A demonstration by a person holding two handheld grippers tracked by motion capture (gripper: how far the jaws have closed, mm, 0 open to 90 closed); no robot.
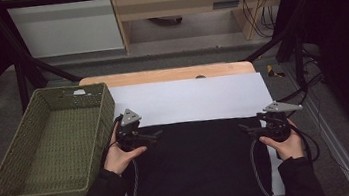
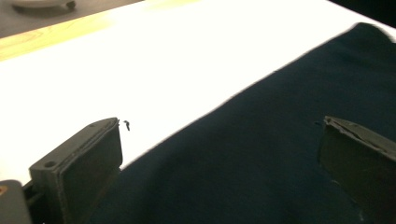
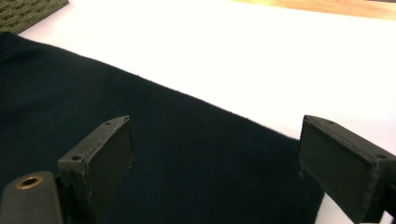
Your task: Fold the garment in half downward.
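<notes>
Two jaws agape over dark, seemingly soft cloth.

A green woven basket sits at the table's left edge — white sheet lies beside it.

The high view is dim, its corners black; in both gripper views the white sheet glares, overexposed, and nearby edges look soft.
</notes>
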